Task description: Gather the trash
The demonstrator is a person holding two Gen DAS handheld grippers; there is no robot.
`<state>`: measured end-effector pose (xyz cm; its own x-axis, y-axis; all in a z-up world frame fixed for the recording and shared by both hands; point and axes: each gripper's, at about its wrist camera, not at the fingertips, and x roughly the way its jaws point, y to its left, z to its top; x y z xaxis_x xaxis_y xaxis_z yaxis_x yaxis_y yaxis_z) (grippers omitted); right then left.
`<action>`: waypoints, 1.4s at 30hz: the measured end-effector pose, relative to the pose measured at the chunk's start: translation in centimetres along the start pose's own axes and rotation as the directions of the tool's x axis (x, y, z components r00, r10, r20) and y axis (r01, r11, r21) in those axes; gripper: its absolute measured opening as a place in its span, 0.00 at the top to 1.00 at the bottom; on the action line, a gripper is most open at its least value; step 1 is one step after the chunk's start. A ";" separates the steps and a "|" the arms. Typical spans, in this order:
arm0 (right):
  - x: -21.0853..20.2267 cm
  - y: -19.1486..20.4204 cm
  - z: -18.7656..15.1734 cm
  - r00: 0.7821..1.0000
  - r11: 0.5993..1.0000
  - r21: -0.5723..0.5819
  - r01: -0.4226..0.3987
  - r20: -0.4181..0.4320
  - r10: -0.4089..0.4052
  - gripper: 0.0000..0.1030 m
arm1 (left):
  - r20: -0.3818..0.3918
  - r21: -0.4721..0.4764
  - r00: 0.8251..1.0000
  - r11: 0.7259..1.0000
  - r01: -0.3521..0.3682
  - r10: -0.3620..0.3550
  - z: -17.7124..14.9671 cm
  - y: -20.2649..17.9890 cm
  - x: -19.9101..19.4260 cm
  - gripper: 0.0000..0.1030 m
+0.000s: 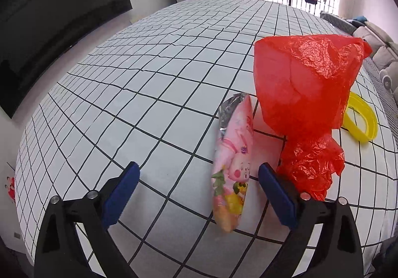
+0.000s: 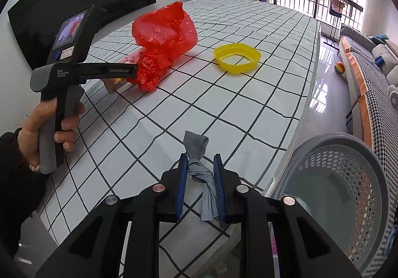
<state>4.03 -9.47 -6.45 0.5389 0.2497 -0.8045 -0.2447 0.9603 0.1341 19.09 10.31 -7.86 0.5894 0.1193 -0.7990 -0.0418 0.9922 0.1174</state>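
A pink snack wrapper (image 1: 233,163) lies on the checked tablecloth (image 1: 149,103), between the fingers of my open left gripper (image 1: 199,178), closer to the right finger. A crumpled red plastic bag (image 1: 303,103) stands just right of it, also in the right wrist view (image 2: 164,39). A yellow plastic ring (image 1: 360,118) lies beyond the bag, also in the right wrist view (image 2: 236,55). My right gripper (image 2: 200,166) is shut on a knotted grey cloth scrap (image 2: 199,163) above the table's near edge.
A grey perforated basket (image 2: 348,178) stands on the floor right of the table edge. The left hand-held gripper body (image 2: 64,74) shows at left. A black TV (image 1: 49,16) hangs on the left wall. A sofa (image 2: 373,66) and a ball (image 2: 339,67) are at right.
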 end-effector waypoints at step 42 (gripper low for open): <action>-1.6 -0.8 -0.7 0.999 0.999 0.042 0.015 0.030 -0.016 0.80 | 0.052 0.075 0.999 0.997 0.012 -0.016 1.0 0.8 -1.7 0.31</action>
<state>2.76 -10.74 -5.65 0.5664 0.2379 -0.7891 -0.2027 0.9682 0.1464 18.84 10.91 -5.80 0.6308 0.1018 -0.7692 0.0260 0.9880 0.1520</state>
